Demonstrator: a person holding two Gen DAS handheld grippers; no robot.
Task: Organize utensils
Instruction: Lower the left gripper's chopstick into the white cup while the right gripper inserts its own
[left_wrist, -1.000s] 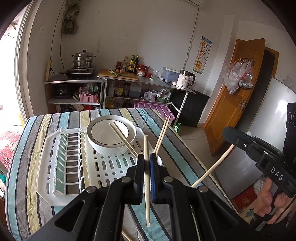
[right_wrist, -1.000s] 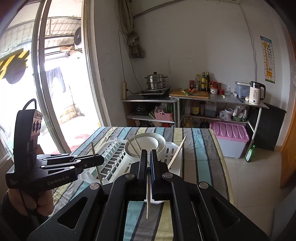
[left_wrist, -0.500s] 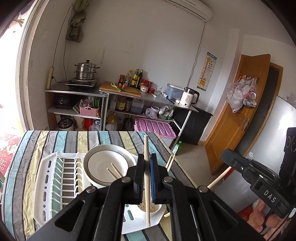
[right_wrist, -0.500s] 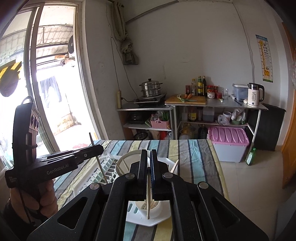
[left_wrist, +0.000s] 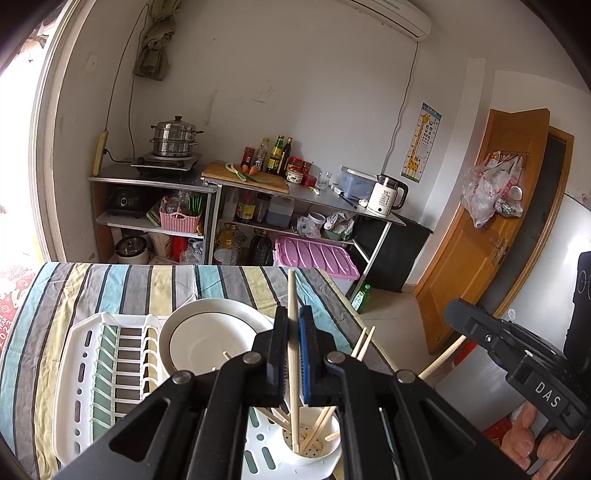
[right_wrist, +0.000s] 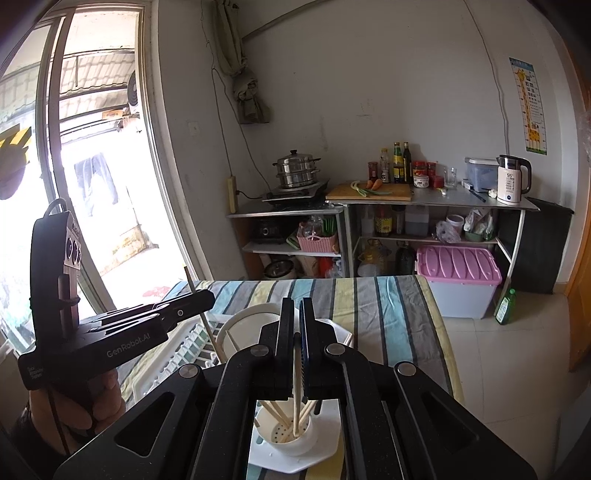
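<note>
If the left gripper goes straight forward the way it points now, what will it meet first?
Probably the white bowl in the dish rack, just ahead of the left gripper, which is shut on a chopstick. Depth is unclear; it might pass over the bowl and meet the striped tablecloth.

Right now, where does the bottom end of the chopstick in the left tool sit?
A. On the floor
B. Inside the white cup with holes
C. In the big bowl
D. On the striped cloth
B: the chopstick clamped in the left tool reaches down into the white holed cup, among other chopsticks.

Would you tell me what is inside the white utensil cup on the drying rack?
The utensil cup holds several leaning chopsticks above its perforated bottom; the gripper bodies cover part of it.
</note>
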